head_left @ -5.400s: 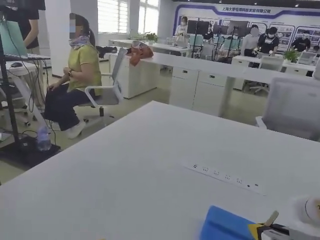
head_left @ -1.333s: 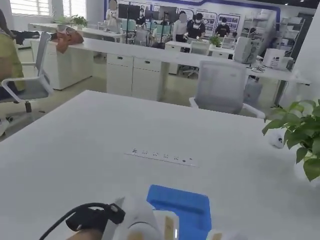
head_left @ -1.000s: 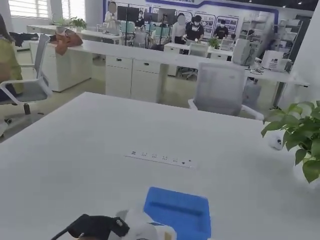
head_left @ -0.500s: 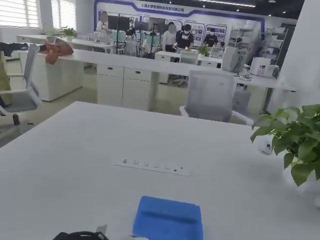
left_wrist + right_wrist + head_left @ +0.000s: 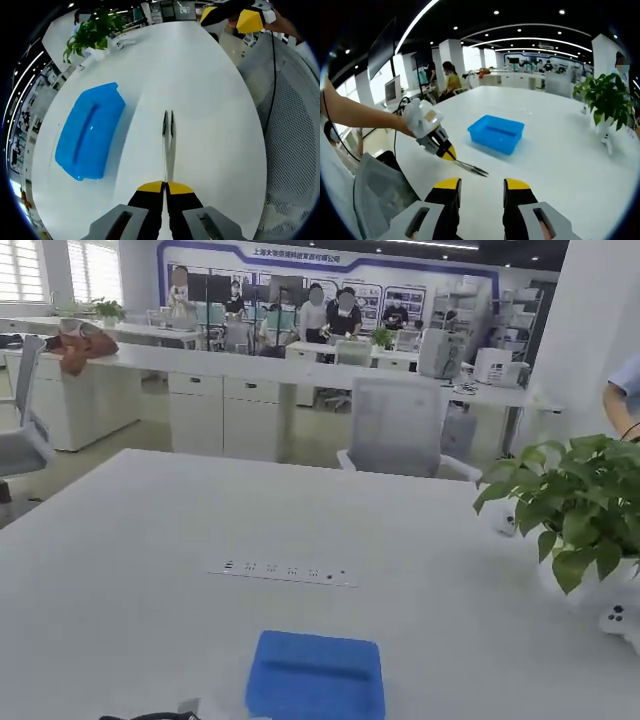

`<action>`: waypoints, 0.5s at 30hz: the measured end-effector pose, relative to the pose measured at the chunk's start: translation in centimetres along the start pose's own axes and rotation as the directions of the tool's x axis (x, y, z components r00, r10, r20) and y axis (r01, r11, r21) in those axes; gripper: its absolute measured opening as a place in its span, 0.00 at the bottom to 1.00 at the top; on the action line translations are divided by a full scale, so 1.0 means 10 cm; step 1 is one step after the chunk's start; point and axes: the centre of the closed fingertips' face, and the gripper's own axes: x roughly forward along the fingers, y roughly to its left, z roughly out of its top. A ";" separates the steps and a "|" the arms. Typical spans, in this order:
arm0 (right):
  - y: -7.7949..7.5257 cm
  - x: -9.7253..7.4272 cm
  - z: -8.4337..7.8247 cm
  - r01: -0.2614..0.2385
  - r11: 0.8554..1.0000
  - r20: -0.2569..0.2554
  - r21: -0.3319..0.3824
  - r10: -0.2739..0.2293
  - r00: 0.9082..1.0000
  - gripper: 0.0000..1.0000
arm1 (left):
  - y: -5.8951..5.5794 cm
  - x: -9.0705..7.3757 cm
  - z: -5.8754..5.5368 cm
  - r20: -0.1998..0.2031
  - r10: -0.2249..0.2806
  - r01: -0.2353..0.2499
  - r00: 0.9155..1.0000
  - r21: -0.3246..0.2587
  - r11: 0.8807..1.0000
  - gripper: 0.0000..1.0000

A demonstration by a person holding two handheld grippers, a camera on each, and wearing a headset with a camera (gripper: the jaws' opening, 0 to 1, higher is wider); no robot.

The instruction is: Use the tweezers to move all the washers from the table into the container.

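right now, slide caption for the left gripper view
Left tongs shut on slim metal tweezers over a white table, beside a blue plastic container.

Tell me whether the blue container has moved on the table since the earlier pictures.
No. The blue container keeps its place just this side of the power strip; only the head view itself has swung.

Near edge of blue container and right side of plant beyond the head view's frame.

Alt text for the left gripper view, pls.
The left gripper, jaws shut on tweezers, points them out over a white table. A blue container sits left of them in the view, a potted plant beyond it.
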 end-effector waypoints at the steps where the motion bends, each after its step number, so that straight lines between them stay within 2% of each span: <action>1: 0.00 0.00 0.00 0.000 1.000 0.004 0.006 0.000 1.000 0.31 | -0.01 0.01 -0.01 -0.005 -0.005 0.005 1.000 -0.008 1.000 0.00; 3: -0.03 -0.01 -0.02 0.010 1.000 0.009 0.009 -0.010 1.000 0.32 | -0.03 0.02 -0.04 -0.019 -0.006 0.006 1.000 -0.023 1.000 0.00; 4: -0.06 -0.01 -0.04 0.018 1.000 0.004 0.009 -0.018 1.000 0.31 | -0.04 0.02 -0.06 -0.023 -0.008 0.007 1.000 -0.047 0.999 0.00; 5: -0.08 -0.02 -0.05 0.021 1.000 0.005 0.014 -0.021 1.000 0.31 | -0.01 0.00 -0.07 -0.020 0.017 -0.019 1.000 -0.091 0.996 0.03; 6: -0.09 -0.03 -0.05 0.021 0.999 0.009 0.025 -0.021 1.000 0.31 | -0.01 -0.01 -0.07 -0.015 0.014 -0.016 1.000 -0.106 0.994 0.07; 7: -0.10 -0.03 -0.04 0.014 0.999 0.014 0.038 -0.015 1.000 0.31 | -0.03 -0.04 -0.09 -0.021 0.003 -0.006 1.000 -0.162 0.987 0.12; 8: -0.10 -0.05 -0.02 0.006 0.999 0.022 0.052 -0.007 1.000 0.31 | -0.02 -0.07 -0.10 -0.021 0.006 -0.010 1.000 -0.192 0.981 0.18; 9: -0.10 -0.06 -0.01 0.003 0.998 0.026 0.055 -0.005 1.000 0.32 | 0.03 -0.13 -0.10 -0.003 0.038 -0.038 0.999 -0.222 0.974 0.21; 12: -0.13 -0.09 0.04 0.009 0.998 0.039 0.054 -0.012 0.999 0.34 | 0.07 -0.28 -0.06 0.050 0.097 -0.076 0.994 -0.320 0.944 0.29; 13: -0.15 -0.09 0.06 0.010 0.998 0.053 0.068 -0.014 0.999 0.35 | 0.05 -0.36 -0.06 0.066 0.120 -0.086 0.991 -0.384 0.919 0.34; 14: -0.16 -0.10 0.09 0.011 0.997 0.068 0.082 -0.017 0.998 0.37 | 0.03 -0.40 -0.04 0.084 0.129 -0.084 0.988 -0.415 0.906 0.40; 15: -0.17 -0.10 0.11 0.013 0.996 0.078 0.087 -0.020 0.997 0.40 | 0.02 -0.49 -0.02 0.111 0.160 -0.092 0.981 -0.460 0.883 0.47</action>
